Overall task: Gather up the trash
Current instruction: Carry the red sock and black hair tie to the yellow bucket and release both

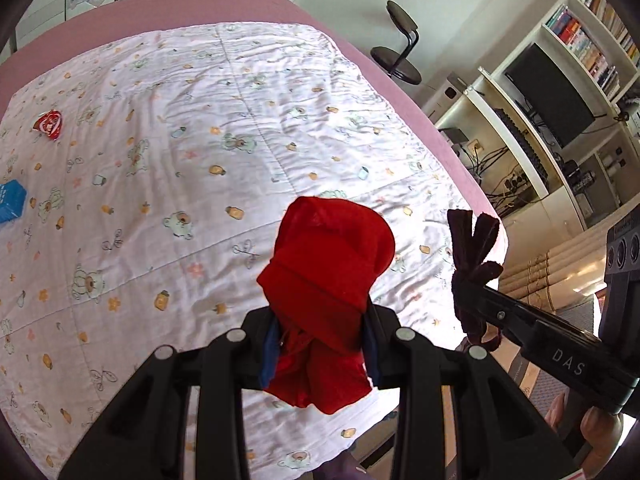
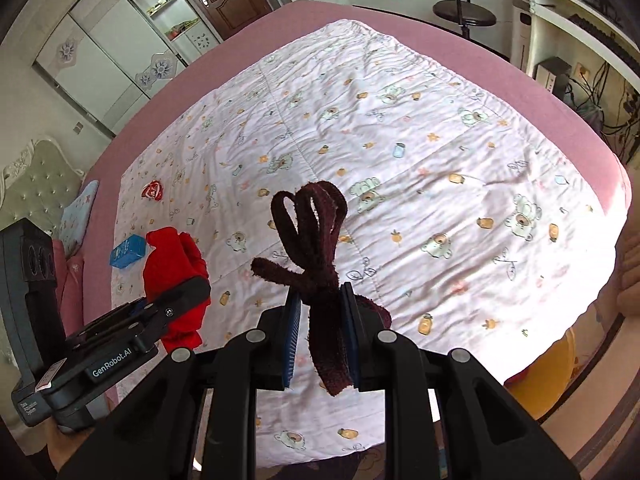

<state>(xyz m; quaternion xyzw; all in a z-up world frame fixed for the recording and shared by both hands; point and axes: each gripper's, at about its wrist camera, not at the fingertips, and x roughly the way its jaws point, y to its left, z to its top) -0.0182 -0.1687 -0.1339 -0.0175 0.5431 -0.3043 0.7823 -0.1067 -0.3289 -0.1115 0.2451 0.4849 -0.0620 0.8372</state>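
Note:
My left gripper (image 1: 320, 340) is shut on a red cloth (image 1: 328, 280) and holds it above the near edge of the bed; it also shows in the right wrist view (image 2: 174, 276). My right gripper (image 2: 320, 324) is shut on a dark maroon knotted cloth strip (image 2: 312, 232), also seen in the left wrist view (image 1: 474, 256) at the right. A red and white wrapper (image 1: 50, 122) and a blue box (image 1: 12, 200) lie on the quilt at the far left; the wrapper (image 2: 154, 189) and the box (image 2: 128, 251) also show in the right wrist view.
The bed has a white bear-print quilt (image 1: 224, 128) over a pink sheet (image 1: 224, 4). A black stool (image 1: 400, 40), a shelf unit with a monitor (image 1: 552, 96) and cables stand to the right. A headboard (image 2: 36, 180) and wardrobe (image 2: 104, 40) stand at left.

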